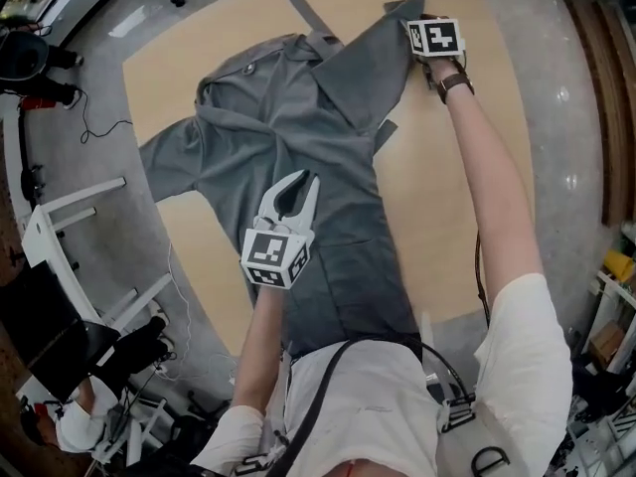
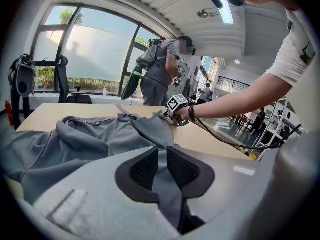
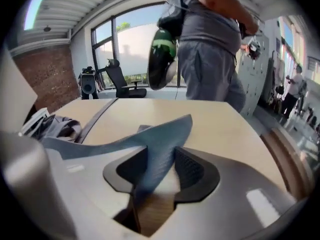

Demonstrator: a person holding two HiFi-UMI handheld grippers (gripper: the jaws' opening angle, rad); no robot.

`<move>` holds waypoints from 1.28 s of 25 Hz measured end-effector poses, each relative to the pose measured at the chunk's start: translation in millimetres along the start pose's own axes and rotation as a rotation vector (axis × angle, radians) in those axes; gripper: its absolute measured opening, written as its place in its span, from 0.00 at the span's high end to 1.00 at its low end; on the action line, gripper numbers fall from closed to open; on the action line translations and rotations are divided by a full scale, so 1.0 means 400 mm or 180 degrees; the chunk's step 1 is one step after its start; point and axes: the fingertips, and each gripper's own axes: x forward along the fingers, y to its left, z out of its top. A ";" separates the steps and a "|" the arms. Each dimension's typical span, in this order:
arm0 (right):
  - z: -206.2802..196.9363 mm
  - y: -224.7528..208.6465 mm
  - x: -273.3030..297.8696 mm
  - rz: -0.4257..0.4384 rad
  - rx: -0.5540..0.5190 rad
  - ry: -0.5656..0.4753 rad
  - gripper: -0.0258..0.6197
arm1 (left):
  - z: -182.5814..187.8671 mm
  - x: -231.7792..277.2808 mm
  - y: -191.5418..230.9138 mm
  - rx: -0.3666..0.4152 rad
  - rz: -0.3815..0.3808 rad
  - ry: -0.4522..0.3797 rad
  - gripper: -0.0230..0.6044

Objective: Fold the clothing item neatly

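On the pale wooden counter (image 1: pixel 452 197) a long grey cloth garment (image 1: pixel 298 137) lies spread lengthwise, its collar toward the far edge and its lower end running off the near edge, where the person's own torso hides the hem. One grey sleeve (image 1: pixel 169 157) reaches out to the left and drapes past the counter's side; the other sleeve (image 1: pixel 373 63) is drawn up into a pointed flap near the far right corner. The right claw (image 3: pixel 161 166) is pinching the tip of that flap: its dark pads are pressed onto the cloth, which rises between them to a point. From the head view those jaws are hidden beneath the marker cube (image 1: pixel 435 36) and the hand. The left claw (image 2: pixel 162 166) sits over the middle of the garment with its pads drawn close on a fold of grey fabric; how much cloth is caught lower down is lost in shadow. A narrow grey strap (image 1: pixel 303 3) lies on the counter beyond the collar, its far end cut off. A standing person (image 2: pixel 160 74) shows beyond the counter, partly out of frame.
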 end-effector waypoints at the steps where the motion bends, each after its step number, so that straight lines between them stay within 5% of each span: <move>1: -0.004 0.019 0.007 -0.0036 -0.0128 0.0034 0.72 | -0.010 -0.002 0.001 -0.0019 0.0004 0.0019 0.87; 3: -0.009 0.032 -0.003 -0.0139 -0.0324 0.0076 0.92 | -0.008 -0.001 0.001 -0.0022 0.0024 -0.0026 0.87; 5: -0.014 0.004 -0.045 -0.0242 -0.0334 0.0041 0.92 | 0.021 -0.006 -0.002 -0.0012 0.0029 -0.0164 0.96; 14: -0.091 -0.264 -0.470 -0.0731 0.0548 -0.0469 0.91 | 0.043 -0.046 -0.038 -0.0102 -0.0129 -0.0339 0.96; 22: -0.379 -0.323 -0.468 -0.0973 0.0749 0.0261 0.91 | 0.036 -0.062 -0.082 -0.0058 -0.0208 -0.0299 0.96; 27: -0.401 -0.319 -0.485 -0.0658 0.1020 -0.0164 0.63 | 0.034 -0.093 -0.082 -0.0085 -0.0162 -0.0302 0.96; 32: -0.435 -0.366 -0.514 -0.0605 0.1144 -0.0275 0.62 | -0.014 -0.088 -0.079 -0.0163 -0.0149 -0.0162 0.96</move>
